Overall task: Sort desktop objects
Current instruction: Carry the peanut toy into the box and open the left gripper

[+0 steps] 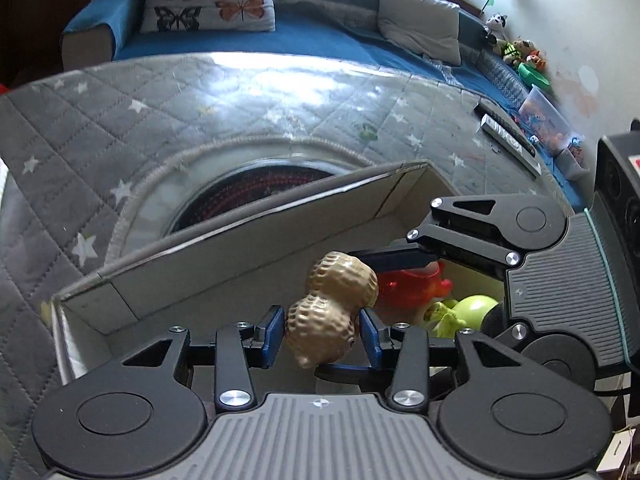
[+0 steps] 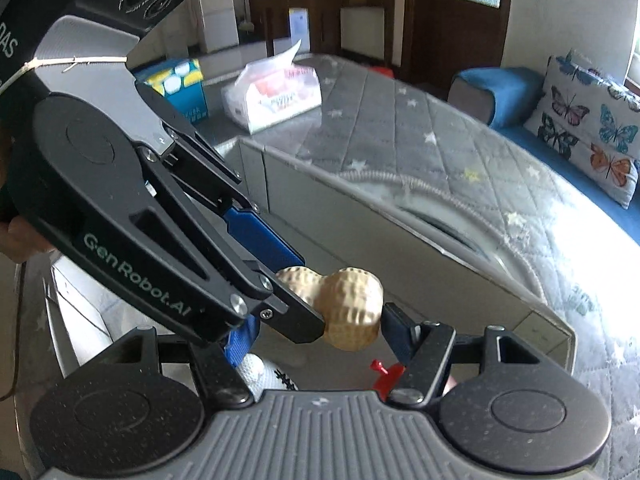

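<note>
A tan peanut-shaped toy [image 1: 332, 308] is held over an open grey box [image 1: 240, 248]. My left gripper [image 1: 322, 336] has its blue pads on both sides of the peanut's lower lobe. My right gripper [image 2: 352, 320] reaches in from the right in the left wrist view, with one blue finger [image 1: 396, 258] against the peanut's upper lobe. In the right wrist view the peanut [image 2: 348, 308] sits between the right fingers, with the left gripper's fingers [image 2: 260, 236] clamped on its far lobe. Inside the box lie a red toy [image 1: 412, 288], a green ball [image 1: 476, 308] and a white ball [image 2: 260, 372].
The box [image 2: 400, 220] stands on a grey quilted table cover with stars [image 1: 120, 128]. A tissue pack [image 2: 276, 92] and a blue carton [image 2: 180, 84] lie at the table's far end. Remote controls [image 1: 508, 132] and a clear bin of small items [image 1: 548, 120] lie near the blue sofa [image 1: 320, 36].
</note>
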The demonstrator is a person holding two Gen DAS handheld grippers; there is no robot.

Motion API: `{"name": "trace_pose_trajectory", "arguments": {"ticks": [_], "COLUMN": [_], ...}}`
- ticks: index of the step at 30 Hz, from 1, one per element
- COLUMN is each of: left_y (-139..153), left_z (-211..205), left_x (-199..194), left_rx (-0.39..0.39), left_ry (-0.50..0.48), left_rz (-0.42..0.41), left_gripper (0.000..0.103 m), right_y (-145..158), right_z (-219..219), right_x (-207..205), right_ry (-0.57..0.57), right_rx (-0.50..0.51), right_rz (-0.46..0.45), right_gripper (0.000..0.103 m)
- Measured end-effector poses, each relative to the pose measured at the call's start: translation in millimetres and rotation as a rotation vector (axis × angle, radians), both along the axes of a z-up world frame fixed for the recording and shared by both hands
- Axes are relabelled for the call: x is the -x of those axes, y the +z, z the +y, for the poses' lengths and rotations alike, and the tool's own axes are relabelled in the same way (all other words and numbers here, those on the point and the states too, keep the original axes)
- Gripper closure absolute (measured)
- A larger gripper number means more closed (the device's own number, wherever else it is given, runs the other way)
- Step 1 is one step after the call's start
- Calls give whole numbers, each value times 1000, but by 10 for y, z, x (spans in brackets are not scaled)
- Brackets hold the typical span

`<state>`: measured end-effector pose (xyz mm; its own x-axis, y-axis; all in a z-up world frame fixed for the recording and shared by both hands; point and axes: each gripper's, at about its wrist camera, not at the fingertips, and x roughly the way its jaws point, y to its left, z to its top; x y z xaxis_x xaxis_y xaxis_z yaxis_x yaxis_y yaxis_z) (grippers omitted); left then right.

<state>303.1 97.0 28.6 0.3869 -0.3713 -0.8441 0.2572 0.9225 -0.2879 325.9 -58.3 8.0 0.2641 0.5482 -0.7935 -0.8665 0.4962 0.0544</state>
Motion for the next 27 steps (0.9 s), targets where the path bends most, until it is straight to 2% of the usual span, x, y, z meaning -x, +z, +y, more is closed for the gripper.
{"name": "trace_pose_trajectory", "arguments": {"ticks": [11,13,27], "left_y": [-100,-99,-59], "left_z": [85,108,130], "left_x": [10,25,1], "left_rx": [2,5,41], "left_ry": [44,51,79], "left_rz": [40,40,50], "left_gripper": [59,59,59], "right_y": [-3,9,31], "right_z": [26,20,104], "right_x": [55,53,77], "right_ry": [19,22,45], "right_rx": [7,-4,-9], "right_rz": [-14,-15,-36], "right_gripper": [34,29,29]}}
